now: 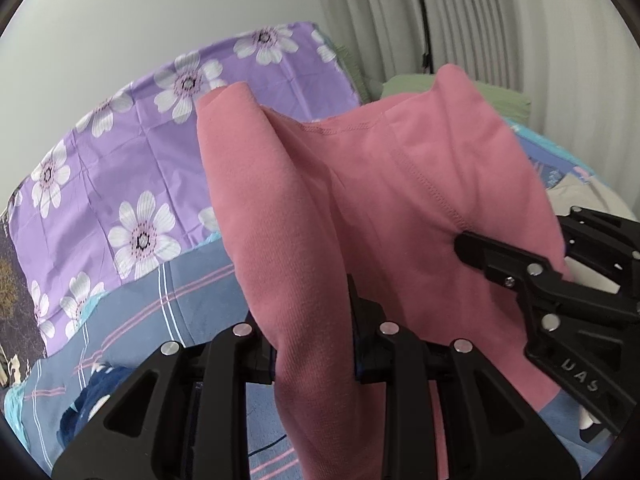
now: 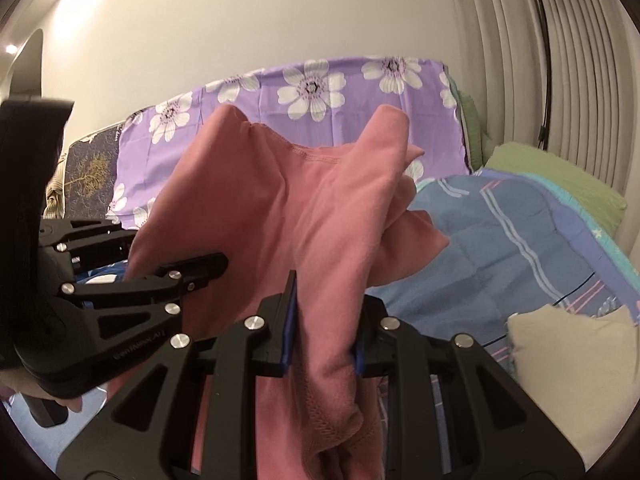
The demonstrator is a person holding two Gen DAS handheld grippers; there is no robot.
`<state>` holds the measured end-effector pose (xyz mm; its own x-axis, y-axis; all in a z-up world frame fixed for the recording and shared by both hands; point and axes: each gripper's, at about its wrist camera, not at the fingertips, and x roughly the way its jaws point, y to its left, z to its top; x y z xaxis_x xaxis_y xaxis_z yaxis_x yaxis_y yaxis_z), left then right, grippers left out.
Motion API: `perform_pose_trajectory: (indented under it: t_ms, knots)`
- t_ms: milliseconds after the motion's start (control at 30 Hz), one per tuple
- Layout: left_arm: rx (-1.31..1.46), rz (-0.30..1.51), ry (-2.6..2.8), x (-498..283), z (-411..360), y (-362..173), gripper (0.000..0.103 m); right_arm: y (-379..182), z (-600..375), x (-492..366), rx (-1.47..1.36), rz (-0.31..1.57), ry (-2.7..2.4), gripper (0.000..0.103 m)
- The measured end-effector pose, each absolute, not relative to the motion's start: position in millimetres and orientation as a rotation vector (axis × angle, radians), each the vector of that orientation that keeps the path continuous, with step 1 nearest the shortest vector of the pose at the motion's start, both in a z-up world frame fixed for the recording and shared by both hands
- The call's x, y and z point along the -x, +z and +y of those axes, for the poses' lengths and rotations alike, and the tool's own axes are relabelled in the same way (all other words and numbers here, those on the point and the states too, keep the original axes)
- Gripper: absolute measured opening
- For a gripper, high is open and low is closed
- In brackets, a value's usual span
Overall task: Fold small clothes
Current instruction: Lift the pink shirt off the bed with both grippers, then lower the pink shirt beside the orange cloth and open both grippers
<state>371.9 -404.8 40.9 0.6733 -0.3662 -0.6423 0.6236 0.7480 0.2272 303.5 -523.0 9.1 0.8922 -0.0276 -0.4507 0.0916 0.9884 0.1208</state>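
A pink garment [image 1: 360, 208] hangs in the air above the bed, held by both grippers. My left gripper [image 1: 314, 344] is shut on one bunched part of it. My right gripper [image 2: 326, 332] is shut on another part of the pink garment [image 2: 288, 208], which drapes down between its fingers. The right gripper also shows in the left wrist view [image 1: 532, 276] at the right, touching the cloth. The left gripper shows in the right wrist view [image 2: 160, 280] at the left, against the cloth's edge. The garment's lower part is hidden behind the grippers.
A blue striped quilt [image 2: 500, 240] covers the bed below. A purple flowered sheet [image 1: 132, 160] stands behind it against the wall. A green pillow [image 2: 552, 180] lies at the far right. A beige cloth [image 2: 572, 368] lies at the right. A dark blue garment [image 1: 84, 408] lies lower left.
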Motion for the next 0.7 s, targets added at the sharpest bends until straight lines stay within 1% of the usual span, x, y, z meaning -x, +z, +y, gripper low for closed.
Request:
perform_pose_trajectory:
  t_ms: [133,167,200,233,267,300,333,433,500,600,700]
  knots:
    - [-0.470,0.637,-0.557,-385.5,-408.0,23.1,0.028,-10.7,-525.8,-322.4,-0.145,0.505,-0.069,0.022]
    - [-0.486,0.638,-0.548,-387.5,-410.0,18.5,0.030,-17.0,-525.8,-327.9,-0.134,0.517,-0.072,0.023]
    - [-0.510,0.636,-0.535,-390.7,-412.5,12.5,0.034,-20.1,-525.9,-330.4,-0.129,0.523,-0.075,0.023]
    - [-0.530,0.635,-0.521,-393.1,-414.0,7.5,0.037,-24.0,-526.3,-334.1,-0.125,0.531,-0.080,0.026]
    - [-0.552,0.639,-0.498,-395.1,-415.3,1.5,0.045,-30.7,-528.0,-338.7,-0.124,0.548,-0.098,0.029]
    - [-0.580,0.654,-0.462,-397.8,-415.7,-7.8,0.051,-35.4,-529.8,-341.4,-0.124,0.564,-0.120,0.037]
    - [-0.602,0.674,-0.436,-400.4,-414.5,-16.6,0.053,-41.3,-532.5,-343.8,-0.126,0.587,-0.147,0.038]
    - [-0.665,0.728,-0.372,-400.1,-400.8,-46.9,0.054,-66.9,-543.2,-346.7,-0.158,0.698,-0.202,0.039]
    - [-0.632,0.735,-0.389,-394.3,-385.6,-59.0,0.057,-89.5,-554.7,-350.5,-0.237,0.821,-0.217,0.042]
    - [-0.582,0.700,-0.396,-382.7,-375.1,-60.5,0.057,-100.0,-563.0,-348.8,-0.305,0.848,-0.221,0.046]
    - [-0.605,0.686,-0.381,-378.6,-378.7,-62.8,0.057,-101.0,-550.7,-346.7,-0.230,0.836,-0.261,0.048]
